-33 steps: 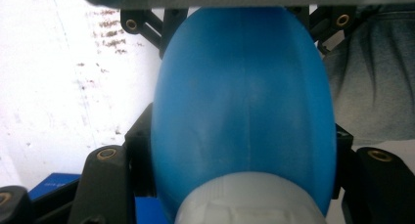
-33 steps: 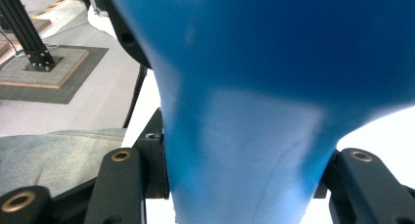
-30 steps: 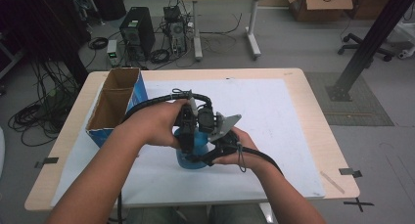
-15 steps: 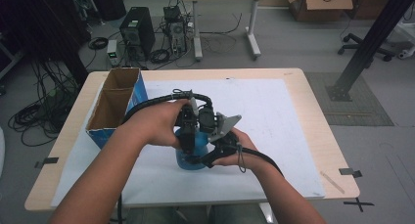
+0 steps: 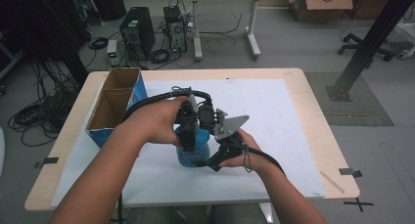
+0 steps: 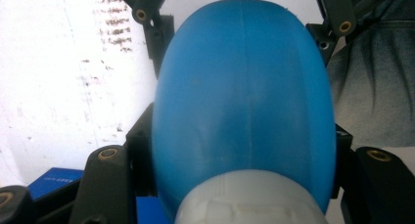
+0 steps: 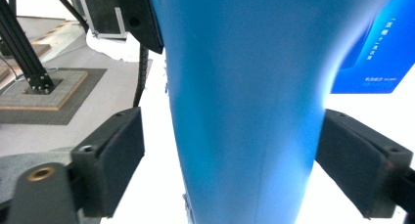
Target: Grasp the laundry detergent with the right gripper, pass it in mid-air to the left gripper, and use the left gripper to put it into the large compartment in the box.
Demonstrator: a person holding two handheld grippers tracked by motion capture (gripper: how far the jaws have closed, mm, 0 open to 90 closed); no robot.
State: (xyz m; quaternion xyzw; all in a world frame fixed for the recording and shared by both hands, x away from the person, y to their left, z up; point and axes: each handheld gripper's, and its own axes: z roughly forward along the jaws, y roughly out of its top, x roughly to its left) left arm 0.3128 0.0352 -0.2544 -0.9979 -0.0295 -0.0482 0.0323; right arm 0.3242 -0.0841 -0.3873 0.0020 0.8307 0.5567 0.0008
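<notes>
The left claw (image 6: 244,185) is clamped on the upper part of a blue plastic bottle (image 6: 244,106); its own view shows the black pads pressed against both flanks of the rounded blue body, with a pale, whitish neck piece at six o'clock. The right claw (image 7: 240,160) has just been opening: in its view the bottle's blue wall (image 7: 244,111) stands between the two pads, with a clear gap on the left pad's side and the right pad just off the surface, so it grips nothing.

From the high view the bottle (image 5: 192,153) stands upright near the middle of the white sheet (image 5: 284,116) on the worktop (image 5: 318,87), the left claw (image 5: 188,119) on it from twelve o'clock and the right claw (image 5: 208,160) at its four o'clock. An open cardboard box with blue sides (image 5: 115,104) lies at the bottle's ten o'clock. The right claw's view adds blue printed packaging (image 7: 377,57) at two o'clock.
</notes>
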